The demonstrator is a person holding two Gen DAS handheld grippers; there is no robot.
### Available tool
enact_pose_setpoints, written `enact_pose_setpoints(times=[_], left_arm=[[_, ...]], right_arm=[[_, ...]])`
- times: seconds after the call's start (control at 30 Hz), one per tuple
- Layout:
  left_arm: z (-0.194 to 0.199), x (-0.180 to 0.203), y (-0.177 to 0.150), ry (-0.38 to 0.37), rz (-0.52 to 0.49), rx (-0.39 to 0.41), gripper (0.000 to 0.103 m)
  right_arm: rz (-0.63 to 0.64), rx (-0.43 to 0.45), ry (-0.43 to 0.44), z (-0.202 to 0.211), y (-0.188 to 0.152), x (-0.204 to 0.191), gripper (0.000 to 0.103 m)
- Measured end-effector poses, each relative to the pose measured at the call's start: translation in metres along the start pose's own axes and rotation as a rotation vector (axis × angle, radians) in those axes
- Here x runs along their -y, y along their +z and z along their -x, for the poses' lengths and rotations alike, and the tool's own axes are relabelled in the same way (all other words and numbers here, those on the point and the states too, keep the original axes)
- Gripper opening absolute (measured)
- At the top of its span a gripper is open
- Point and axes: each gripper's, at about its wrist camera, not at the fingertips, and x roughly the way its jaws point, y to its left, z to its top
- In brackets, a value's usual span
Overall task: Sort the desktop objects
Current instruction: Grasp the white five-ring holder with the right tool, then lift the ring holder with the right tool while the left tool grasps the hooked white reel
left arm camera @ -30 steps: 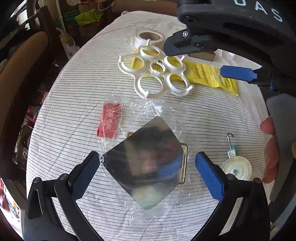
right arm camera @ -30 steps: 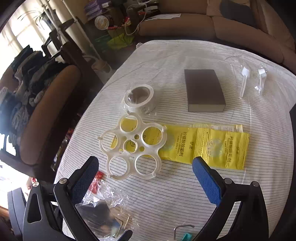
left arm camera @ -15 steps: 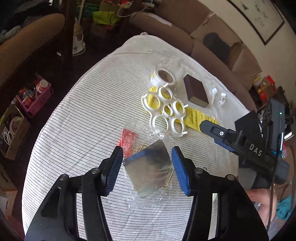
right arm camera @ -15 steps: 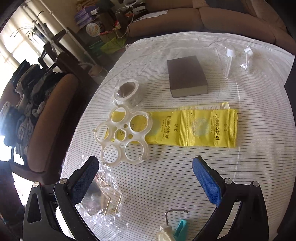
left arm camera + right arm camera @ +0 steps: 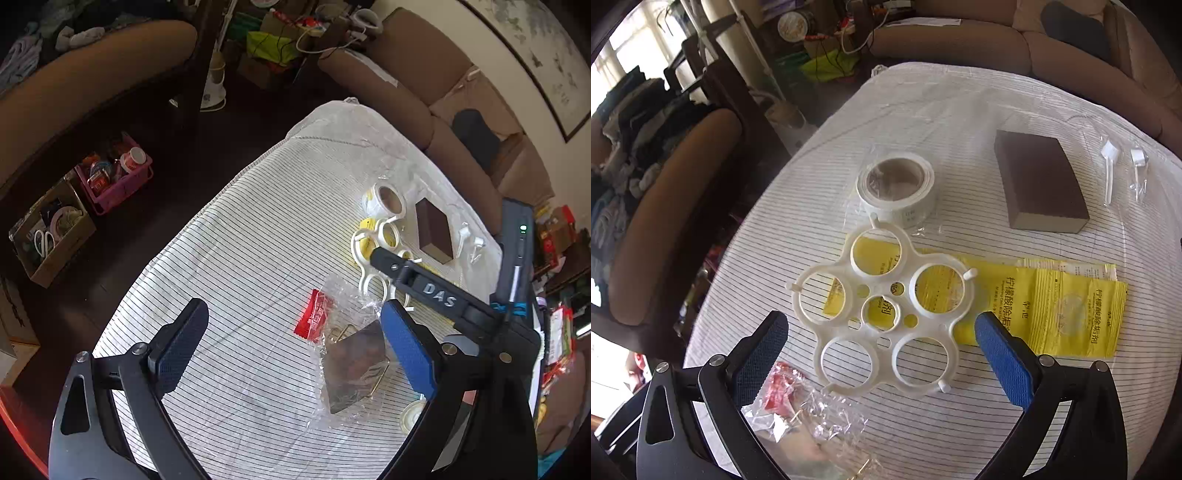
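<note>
The left hand-held gripper (image 5: 291,350) is held above the striped surface (image 5: 229,251), angled steeply downward. Its jaws are spread wide and have just been opening; nothing is gripped, and only bare cloth is seen between the blue pads (image 5: 406,350). The mirror (image 5: 354,369), wrapped in crinkled clear plastic, lies flat on the surface partly behind the right-hand pad.

The right hand-held gripper (image 5: 882,354) is likewise pitched steeply downward and is released, with jaws wide apart and nothing between the pads. It is poised over the near edge of the white ring rack (image 5: 882,310), without visible contact.

Counted from left to right in the right wrist view:
- One red sachet (image 5: 779,387), inside the clear wrapping at the lower left.
- One white ring rack, with six large round openings, lying partly over the yellow packets.
- One roll of white tape (image 5: 897,188), just behind the rack.
- One strip of yellow packets (image 5: 1045,310), with printed characters; the exact number of packets cannot be told.
- One brown sponge block (image 5: 1038,181), behind the packets.
- Two small white plastic pieces in clear wrap (image 5: 1123,173), at the far right.

One white spool (image 5: 412,415) is seen only in the left wrist view, near the mirror.
</note>
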Motion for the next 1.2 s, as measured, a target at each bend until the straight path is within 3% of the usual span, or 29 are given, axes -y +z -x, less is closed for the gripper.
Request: enact_pose_setpoints(times=[0.17,0.23,0.4,0.53,0.73,0.9,1.0,1.1,1.2], left_arm=[[-0.001,0.001,0.000,-0.018,-0.005,-0.016,0.094],[-0.001,0.003,0.000,-0.018,-0.010,-0.017,0.094],[-0.001,0.001,0.000,-0.032,-0.003,-0.023,0.094],[-0.008,0.008,-0.003,-0.025,-0.044,-0.052,0.094],[-0.024,0.056,-0.024,0.008,-0.248,-0.107,0.095],[-0.019,0.114,-0.052,-0.144,-0.452,-0.118,0.095],[-0.029,0.141,-0.077,-0.201,-0.559,-0.183,0.095],[-0.048,0.161,-0.105,-0.182,-0.646,-0.250,0.095],[-0.065,0.177,-0.130,-0.121,-0.738,-0.276,0.095]], right_arm=[[0.117,-0.047,-0.086,-0.023,-0.006,-0.015,0.103],[0.136,-0.027,-0.087,-0.020,-0.008,-0.014,0.089],[0.090,0.006,-0.004,0.006,-0.006,0.002,0.088],[0.053,0.070,0.040,0.053,-0.006,0.023,0.088],[0.084,0.159,0.027,0.140,-0.034,0.053,0.089],[0.073,0.189,0.007,0.201,-0.079,0.084,0.089],[0.047,0.201,-0.010,0.224,-0.104,0.105,0.089],[0.005,0.237,-0.030,0.241,-0.125,0.123,0.089],[-0.033,0.246,0.010,0.246,-0.139,0.136,0.089]])
